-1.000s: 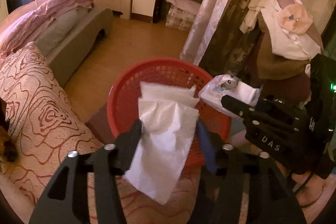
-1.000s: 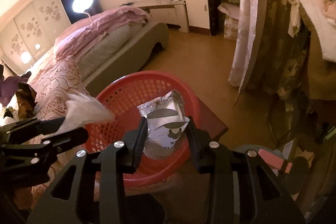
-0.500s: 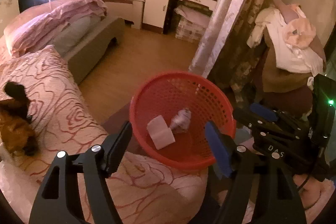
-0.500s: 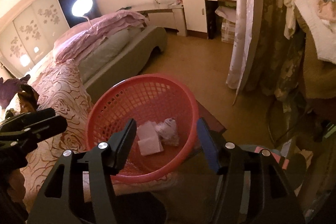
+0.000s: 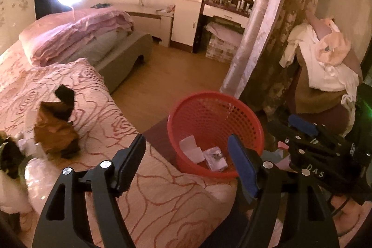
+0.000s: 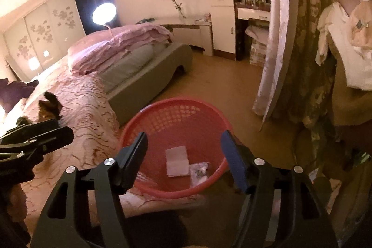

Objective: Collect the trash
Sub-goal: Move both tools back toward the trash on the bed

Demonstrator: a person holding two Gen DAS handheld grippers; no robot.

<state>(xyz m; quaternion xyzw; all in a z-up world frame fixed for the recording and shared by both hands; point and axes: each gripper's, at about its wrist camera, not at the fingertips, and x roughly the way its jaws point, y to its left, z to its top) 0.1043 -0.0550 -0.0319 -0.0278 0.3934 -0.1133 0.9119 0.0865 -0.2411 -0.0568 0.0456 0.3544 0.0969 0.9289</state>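
Both empty: left claw [image 5: 186,162] and right claw [image 6: 183,155] spread wide above the red mesh basket [image 5: 246,108]. Inside, on its floor, white tissue [image 6: 176,160] beside crumpled wrapper [image 6: 198,172]. Further trash [image 5: 25,148] perhaps leftward on the bed [image 5: 97,108], nearer the left claw.

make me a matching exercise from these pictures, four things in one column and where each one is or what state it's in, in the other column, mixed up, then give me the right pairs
Things
1. white tissue
2. red basket
3. left tongs
4. brown and black cloth

Places or states
A. open, holding nothing
B. lying on the pink patterned bedspread
C. on the floor at the foot of the bed
D. flat on the bottom of the basket, beside a crumpled wrapper

Pairs: 1-D, 2-C, 3-A, 4-B
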